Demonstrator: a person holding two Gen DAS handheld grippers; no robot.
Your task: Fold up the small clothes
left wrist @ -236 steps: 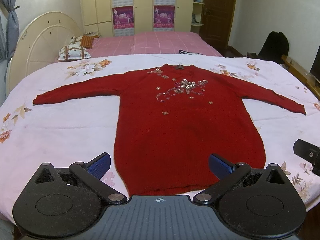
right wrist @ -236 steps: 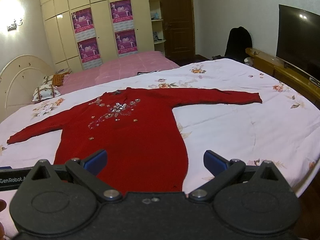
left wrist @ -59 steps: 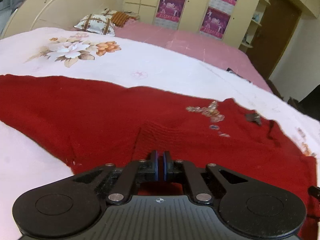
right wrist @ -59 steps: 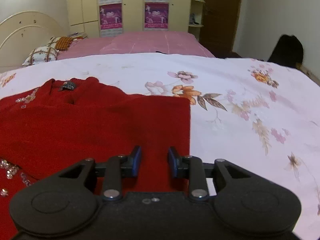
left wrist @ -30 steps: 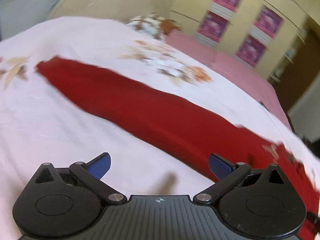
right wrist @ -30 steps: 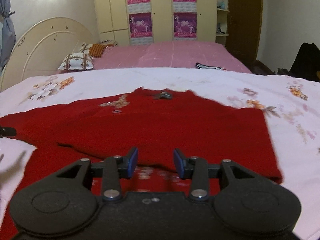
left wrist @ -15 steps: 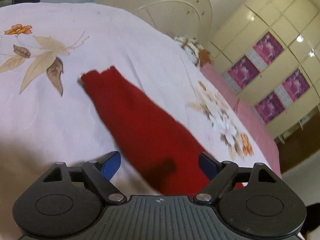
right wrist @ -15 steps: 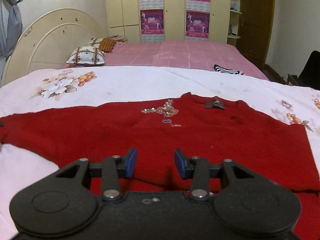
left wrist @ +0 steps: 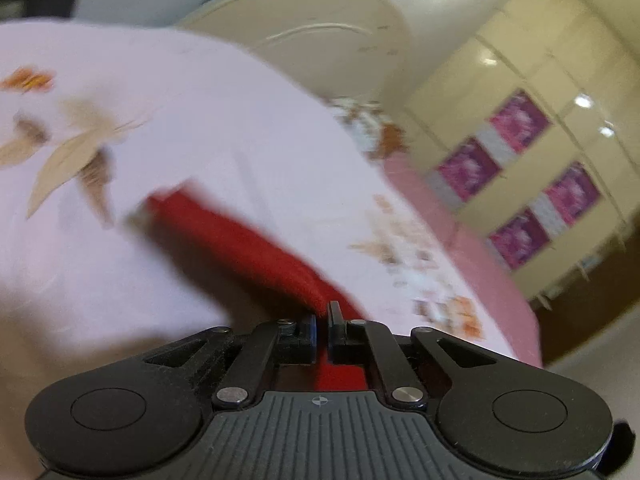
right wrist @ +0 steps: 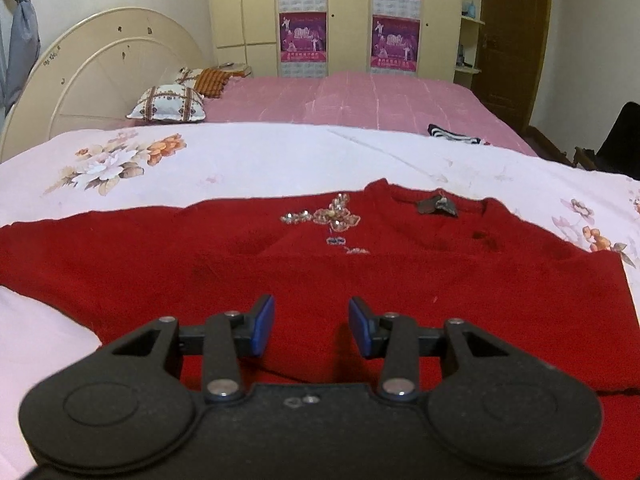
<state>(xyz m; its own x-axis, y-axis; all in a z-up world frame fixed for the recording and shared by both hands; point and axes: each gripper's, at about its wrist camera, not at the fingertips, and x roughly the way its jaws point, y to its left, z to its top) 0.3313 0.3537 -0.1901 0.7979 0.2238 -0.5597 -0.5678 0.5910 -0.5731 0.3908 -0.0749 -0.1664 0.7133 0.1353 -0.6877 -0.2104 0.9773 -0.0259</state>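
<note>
My left hand-held gripper [left wrist: 322, 322] has just clenched on the red sweater's sleeve [left wrist: 240, 240], which runs long up-left across the floral bedspread [left wrist: 240, 128], cuff farthest. My right hand-held gripper [right wrist: 311, 326] hangs part-open, grasping nothing, over the red sweater [right wrist: 400, 280], neckline pointing away.

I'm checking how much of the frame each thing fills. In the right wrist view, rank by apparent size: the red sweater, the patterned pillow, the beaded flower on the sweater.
1. Red sweater, largest by far.
2. Patterned pillow, though it lies farther from the camera, so it looks smaller than it is.
3. Beaded flower, smallest.
</note>
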